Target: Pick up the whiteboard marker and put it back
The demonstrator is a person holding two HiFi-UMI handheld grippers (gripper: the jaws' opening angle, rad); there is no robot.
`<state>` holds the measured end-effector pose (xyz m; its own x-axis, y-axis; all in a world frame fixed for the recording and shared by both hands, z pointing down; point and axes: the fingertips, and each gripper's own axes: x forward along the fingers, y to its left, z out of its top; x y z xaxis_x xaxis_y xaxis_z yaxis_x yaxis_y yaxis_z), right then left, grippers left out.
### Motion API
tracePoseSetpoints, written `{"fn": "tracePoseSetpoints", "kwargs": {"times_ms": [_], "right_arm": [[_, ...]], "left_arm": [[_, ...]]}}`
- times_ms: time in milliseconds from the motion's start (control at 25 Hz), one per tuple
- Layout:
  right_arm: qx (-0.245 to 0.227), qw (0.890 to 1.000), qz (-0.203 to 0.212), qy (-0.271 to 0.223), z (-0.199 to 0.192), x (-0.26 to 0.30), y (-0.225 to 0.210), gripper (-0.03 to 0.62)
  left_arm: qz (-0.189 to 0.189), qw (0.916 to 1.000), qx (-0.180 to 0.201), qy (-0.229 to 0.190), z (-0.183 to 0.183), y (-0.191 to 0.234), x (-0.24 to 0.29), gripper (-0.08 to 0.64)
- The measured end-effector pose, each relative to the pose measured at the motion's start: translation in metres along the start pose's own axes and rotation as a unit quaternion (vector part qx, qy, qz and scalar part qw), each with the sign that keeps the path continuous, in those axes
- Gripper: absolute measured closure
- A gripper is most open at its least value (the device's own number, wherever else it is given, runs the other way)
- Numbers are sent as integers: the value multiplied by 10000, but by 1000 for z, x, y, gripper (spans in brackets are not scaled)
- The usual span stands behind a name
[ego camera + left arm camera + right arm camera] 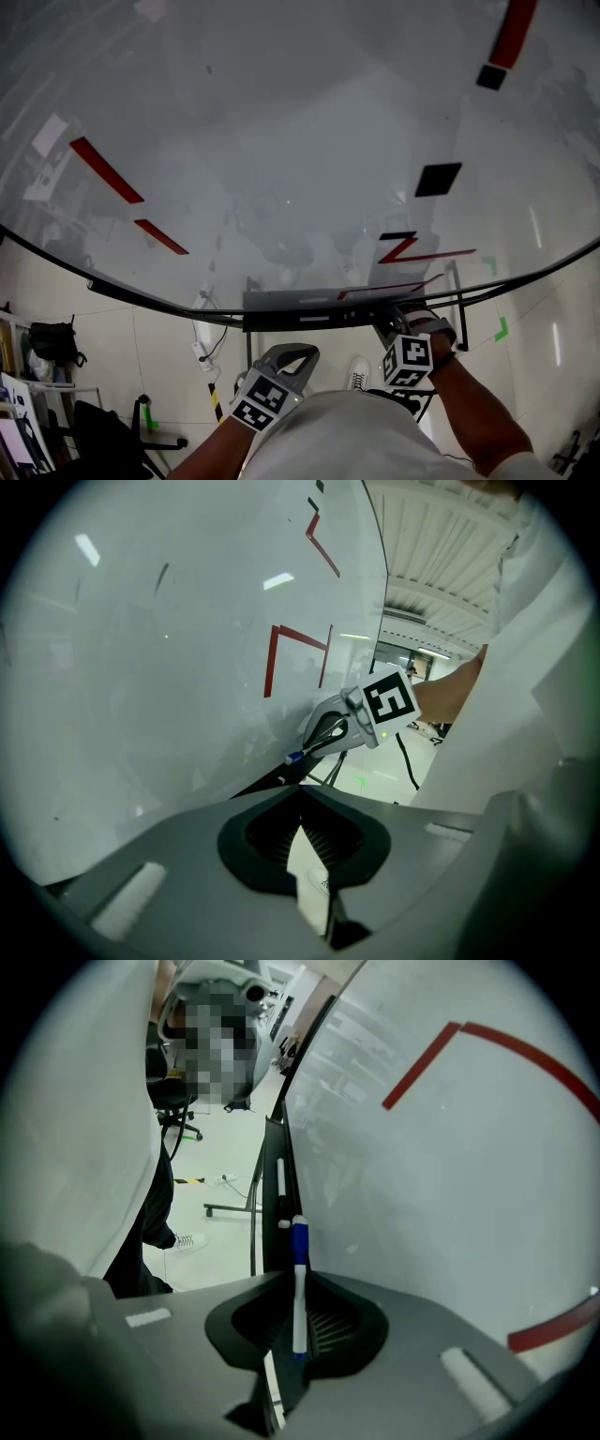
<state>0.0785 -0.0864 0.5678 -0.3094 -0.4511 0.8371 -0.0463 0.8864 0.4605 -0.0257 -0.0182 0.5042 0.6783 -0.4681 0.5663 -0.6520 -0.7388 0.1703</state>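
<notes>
A white whiteboard marker with a blue cap [299,1251] stands between the jaws of my right gripper [298,1288], which is shut on it; the cap end points out along the board's ledge. In the head view the right gripper [392,326] sits at the right end of the marker tray [291,314] under the whiteboard [281,141]. The left gripper view shows the same marker's blue tip [296,757] sticking out of that gripper. My left gripper [302,808] is shut on nothing and hangs below the tray, near my body [284,361].
A second marker [280,1180] lies in the tray further along. Red lines and a black square [438,178] mark the board. Below are the stand's legs, a white shoe [357,375], cables and a black chair [103,431] at the lower left.
</notes>
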Motion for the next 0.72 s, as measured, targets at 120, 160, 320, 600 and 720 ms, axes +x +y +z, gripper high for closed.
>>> {"fn": "tracePoseSetpoints", "kwargs": {"times_ms": [120,160,320,600,720], "right_arm": [[578,9977,-41,-351,7,-16,-6,555],[935,9941,-1,-543,10,-22,-9,555],[2210,9677,276,-1184,16,-35,-15,555],[2400,9609,275,-1355,17,-42,-12,555],[2964,9375,543,-1741,22,-48,-10,555]], "left_arm": [[-1,10000,7,-8,1,1,1,543],[-7,10000,0,-9,1,1,1,543],[-46,10000,-37,-40,3,1,3,543],[-89,9999,1,-49,6,-2,5,543],[-68,9999,-37,-65,6,-1,5,543]]}}
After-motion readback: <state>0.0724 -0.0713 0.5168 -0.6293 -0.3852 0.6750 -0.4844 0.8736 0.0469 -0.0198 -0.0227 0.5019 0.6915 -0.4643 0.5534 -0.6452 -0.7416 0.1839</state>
